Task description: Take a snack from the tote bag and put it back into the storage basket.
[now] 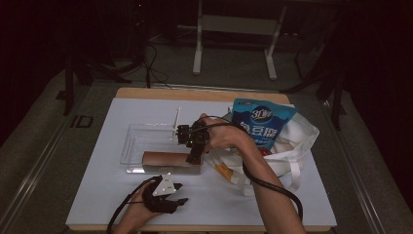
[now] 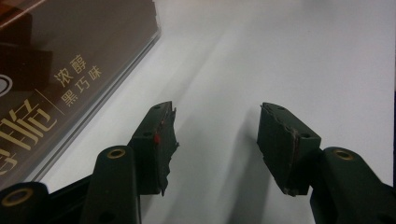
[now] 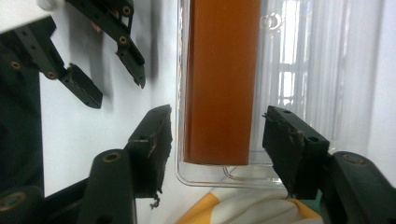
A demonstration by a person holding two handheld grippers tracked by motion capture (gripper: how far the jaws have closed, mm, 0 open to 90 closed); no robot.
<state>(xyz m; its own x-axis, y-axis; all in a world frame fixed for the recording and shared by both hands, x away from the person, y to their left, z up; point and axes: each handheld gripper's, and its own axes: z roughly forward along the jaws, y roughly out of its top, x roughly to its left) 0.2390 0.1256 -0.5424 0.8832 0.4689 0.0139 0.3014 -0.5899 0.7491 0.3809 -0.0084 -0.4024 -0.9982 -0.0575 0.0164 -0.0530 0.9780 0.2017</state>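
Observation:
A long brown box (image 1: 165,159) lies in a clear plastic tray (image 1: 134,141) along its near wall. My right gripper (image 1: 195,148) hangs over the box's right end. In the right gripper view its jaws (image 3: 217,135) stand open on either side of the box (image 3: 222,79). A narrow gap shows on each side, and the left jaw is outside the tray wall (image 3: 179,93). My left gripper (image 1: 181,193) rests open on the white table in front of the tray. Nothing is between its jaws (image 2: 215,135), and the printed box (image 2: 46,70) lies to their left.
A white tote bag (image 1: 292,146) sits at the right of the table, with a blue pouch (image 1: 260,122) standing out of it. Bag fabric (image 3: 243,205) lies just under my right jaws. The white tabletop (image 1: 97,195) ends at a wooden front edge. A metal stand (image 1: 234,29) stands behind.

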